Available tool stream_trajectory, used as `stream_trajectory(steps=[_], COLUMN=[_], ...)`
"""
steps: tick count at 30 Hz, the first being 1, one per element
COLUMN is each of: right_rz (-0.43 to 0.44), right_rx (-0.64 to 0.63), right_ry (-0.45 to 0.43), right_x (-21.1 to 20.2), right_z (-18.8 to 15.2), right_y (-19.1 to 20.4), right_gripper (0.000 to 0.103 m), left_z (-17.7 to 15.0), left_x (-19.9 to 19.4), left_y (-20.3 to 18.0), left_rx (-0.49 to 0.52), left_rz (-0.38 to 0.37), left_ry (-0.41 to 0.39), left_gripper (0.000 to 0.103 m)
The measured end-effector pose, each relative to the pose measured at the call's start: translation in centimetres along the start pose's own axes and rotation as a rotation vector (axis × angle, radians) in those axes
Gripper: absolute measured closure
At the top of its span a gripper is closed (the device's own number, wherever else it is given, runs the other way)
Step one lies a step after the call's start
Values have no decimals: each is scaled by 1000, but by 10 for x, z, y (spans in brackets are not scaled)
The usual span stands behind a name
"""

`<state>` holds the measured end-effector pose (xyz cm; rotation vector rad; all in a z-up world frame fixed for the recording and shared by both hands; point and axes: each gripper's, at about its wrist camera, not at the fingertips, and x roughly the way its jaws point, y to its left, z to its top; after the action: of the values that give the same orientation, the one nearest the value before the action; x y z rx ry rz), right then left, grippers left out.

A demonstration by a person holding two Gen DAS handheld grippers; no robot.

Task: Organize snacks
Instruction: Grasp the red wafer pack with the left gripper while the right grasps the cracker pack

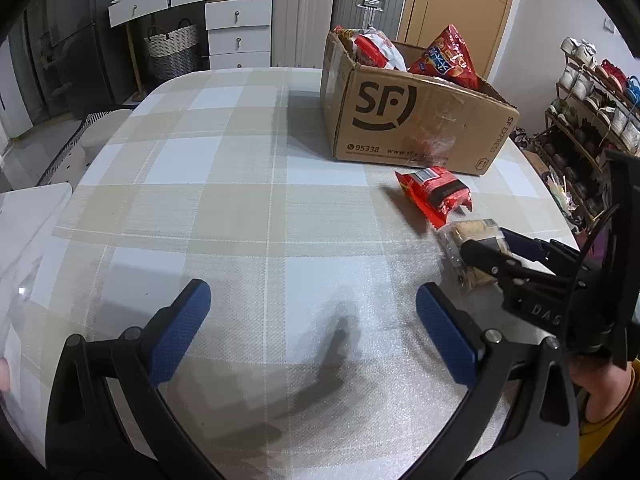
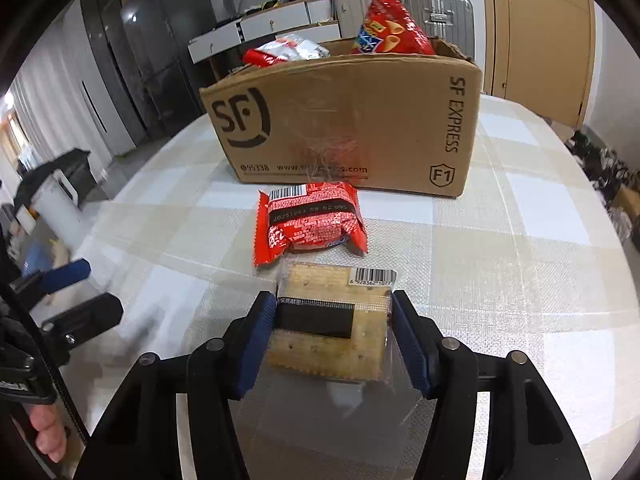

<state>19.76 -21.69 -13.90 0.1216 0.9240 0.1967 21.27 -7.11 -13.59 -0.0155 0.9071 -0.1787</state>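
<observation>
A clear-wrapped cracker pack (image 2: 332, 320) lies on the checked table, and my right gripper (image 2: 334, 334) is shut on it, one pad on each side. It also shows in the left wrist view (image 1: 472, 252), with the right gripper (image 1: 486, 250) on it. A small red snack pack (image 2: 312, 220) lies just beyond it (image 1: 436, 196), in front of the cardboard SF box (image 2: 352, 128) (image 1: 412, 120). The box holds red snack bags (image 1: 446, 58). My left gripper (image 1: 312, 312) is open and empty over the table's near part.
The box stands at the table's far right. A white chair (image 1: 32, 216) is at the left edge. A shoe rack (image 1: 592, 112) stands to the right. Drawers, a basket and a suitcase line the back wall.
</observation>
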Motion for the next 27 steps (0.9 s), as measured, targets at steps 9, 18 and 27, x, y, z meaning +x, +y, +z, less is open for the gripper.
stream_trajectory(steps=[9, 18, 27], right_rz=[179, 237, 220], right_rx=[140, 167, 241], right_ry=[-87, -279, -336], right_x=[-17, -62, -87], right_z=[-4, -9, -21], right_y=[-31, -50, -88], right_gripper=[45, 45, 45], left_z=[4, 39, 85], left_x=[-1, 18, 75], left_y=[-10, -46, -98], left_rx=[31, 96, 149], left_rz=[38, -15, -72], left_ry=[5, 46, 129], left_gripper=[1, 1, 1])
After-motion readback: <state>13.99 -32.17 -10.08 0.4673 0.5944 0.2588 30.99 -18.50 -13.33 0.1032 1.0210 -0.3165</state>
